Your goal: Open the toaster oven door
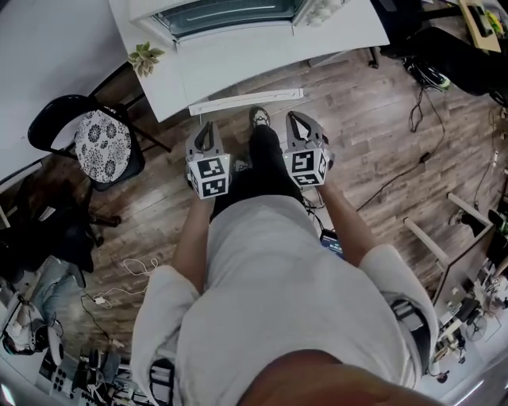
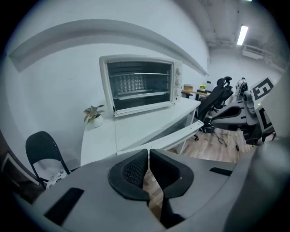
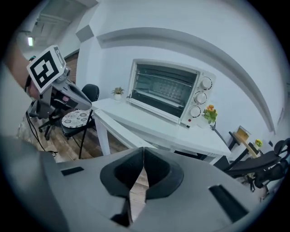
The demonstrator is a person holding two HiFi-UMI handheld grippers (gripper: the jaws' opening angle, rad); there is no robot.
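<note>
Standing well back from the white surface point(image 1: 238, 67), the person holds both grippers low in front of the body, far short of the toaster oven point(image 1: 230, 14); it sits at the back of that surface, ahead of and above both grippers, door shut, its long side running left to right; the left gripper point(image 1: 208, 127) and right gripper point(image 1: 296, 119) each have jaws pressed together on nothing; the left looks slightly better lined up with the door, though either must first travel forward and up.
</note>
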